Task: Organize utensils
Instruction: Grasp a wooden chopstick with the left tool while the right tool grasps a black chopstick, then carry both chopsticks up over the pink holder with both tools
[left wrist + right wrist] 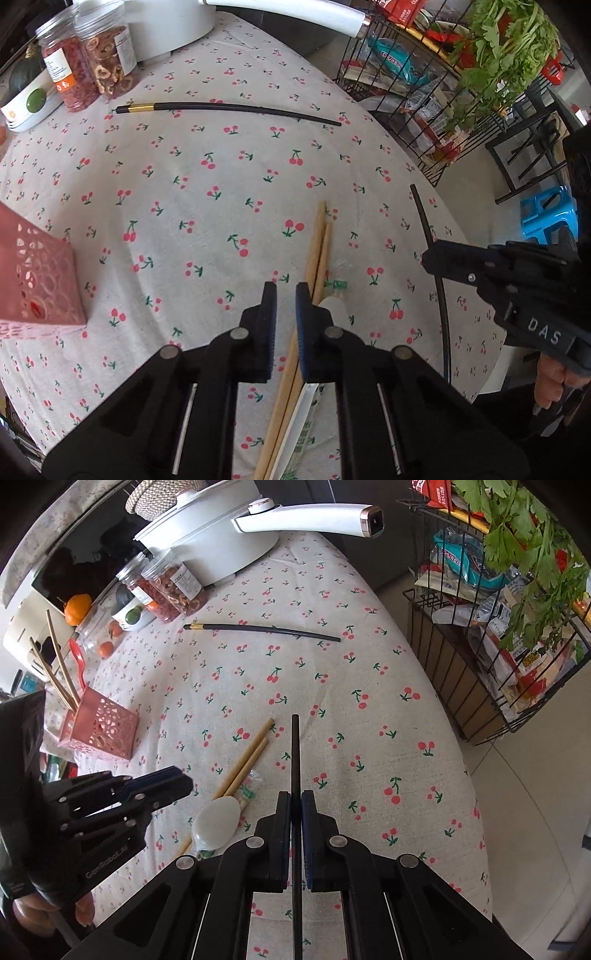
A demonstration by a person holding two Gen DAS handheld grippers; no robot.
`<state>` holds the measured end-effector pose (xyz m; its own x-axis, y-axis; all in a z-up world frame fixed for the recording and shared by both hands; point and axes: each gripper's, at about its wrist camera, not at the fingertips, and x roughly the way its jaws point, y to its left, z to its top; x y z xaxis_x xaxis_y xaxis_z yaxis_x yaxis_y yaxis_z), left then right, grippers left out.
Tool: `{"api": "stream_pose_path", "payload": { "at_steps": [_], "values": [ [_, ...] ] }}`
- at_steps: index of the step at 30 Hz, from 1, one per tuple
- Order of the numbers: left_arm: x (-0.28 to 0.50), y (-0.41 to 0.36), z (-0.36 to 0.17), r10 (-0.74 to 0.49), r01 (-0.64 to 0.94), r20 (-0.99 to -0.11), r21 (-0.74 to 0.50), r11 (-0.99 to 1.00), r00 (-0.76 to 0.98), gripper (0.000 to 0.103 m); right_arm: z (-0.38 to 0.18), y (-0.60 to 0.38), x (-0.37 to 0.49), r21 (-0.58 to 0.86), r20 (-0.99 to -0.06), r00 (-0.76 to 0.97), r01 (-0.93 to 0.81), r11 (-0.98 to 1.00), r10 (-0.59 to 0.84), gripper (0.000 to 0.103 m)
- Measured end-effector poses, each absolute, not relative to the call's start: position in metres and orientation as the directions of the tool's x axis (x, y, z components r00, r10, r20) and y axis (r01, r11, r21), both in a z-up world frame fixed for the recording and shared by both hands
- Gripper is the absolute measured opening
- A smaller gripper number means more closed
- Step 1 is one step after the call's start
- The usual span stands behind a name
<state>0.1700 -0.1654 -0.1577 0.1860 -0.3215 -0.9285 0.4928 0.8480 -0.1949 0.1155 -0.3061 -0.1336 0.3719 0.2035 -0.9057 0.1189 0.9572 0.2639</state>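
Black chopstick (295, 760) clamped in the right gripper (295, 834) above the counter (332, 701).

Its jaws grip the stick. The left gripper (286, 325) has its jaws nearly closed on nothing, beside the wooden chopsticks (317, 251) and white spoon (218, 825). Another black chopstick (229, 108) lies farther off; the pink holder (103, 731) stands well apart.

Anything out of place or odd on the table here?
Yes: the black chopsticks are split, one lying far off near the jars, its mate in the right tool. The left tool is shut on nothing.
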Motion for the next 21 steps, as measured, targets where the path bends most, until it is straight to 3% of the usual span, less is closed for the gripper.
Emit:
{"api": "stream_pose_path", "payload": {
  "at_steps": [15, 21],
  "values": [
    [0.185, -0.206, -0.179, -0.221, 0.551, -0.965, -0.108, 0.828, 0.143, 0.009, -0.140, -0.315, 0.118, 0.265, -0.914, 0.348, 0.122, 0.956, 0.209, 0.006],
    [0.178, -0.195, -0.169, -0.201, 0.537, -0.957, -0.060, 0.841, 0.208, 0.007, -0.132, -0.305, 0.117, 0.259, -0.904, 0.374, 0.097, 0.961, 0.206, 0.006]
  ]
}}
